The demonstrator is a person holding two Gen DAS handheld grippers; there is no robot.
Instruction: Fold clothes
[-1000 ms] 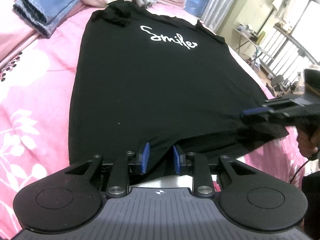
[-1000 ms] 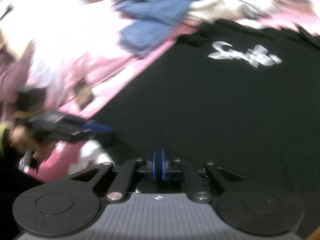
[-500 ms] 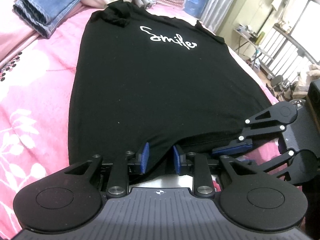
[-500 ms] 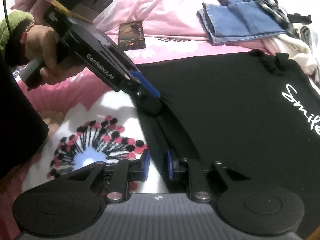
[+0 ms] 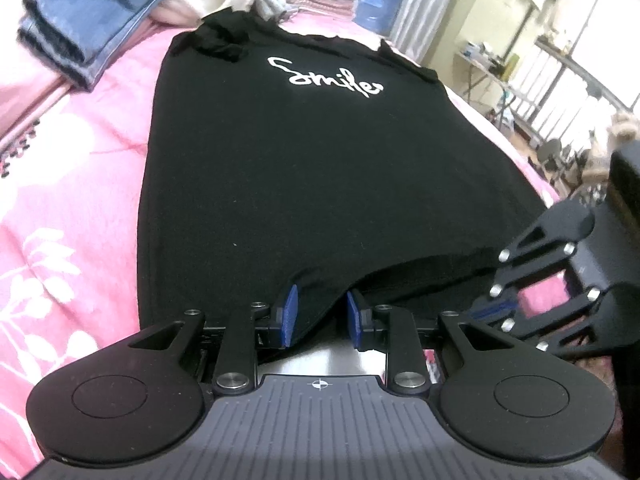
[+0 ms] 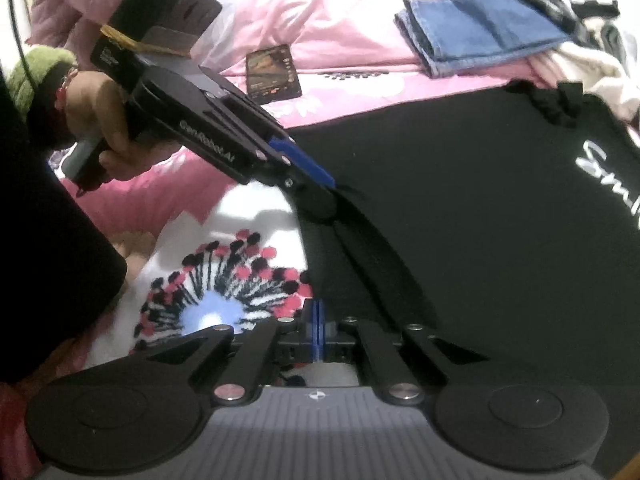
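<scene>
The limp, light black cotton T-shirt (image 5: 320,168) is best gripped at its hem corners: left gripper (image 5: 318,314) parted around the hem, right gripper (image 6: 319,330) pressed closed beside it.

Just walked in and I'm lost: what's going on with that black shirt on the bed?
A person is folding a black T-shirt laid flat on a pink bedspread, with a handheld gripper in each hand. The left gripper has its fingers apart around the bottom hem but has not closed on it. The right gripper is at the same hem further along with its fingers pressed together; whether cloth is pinched between them is unclear. Folded jeans and a phone lie nearby.
</scene>
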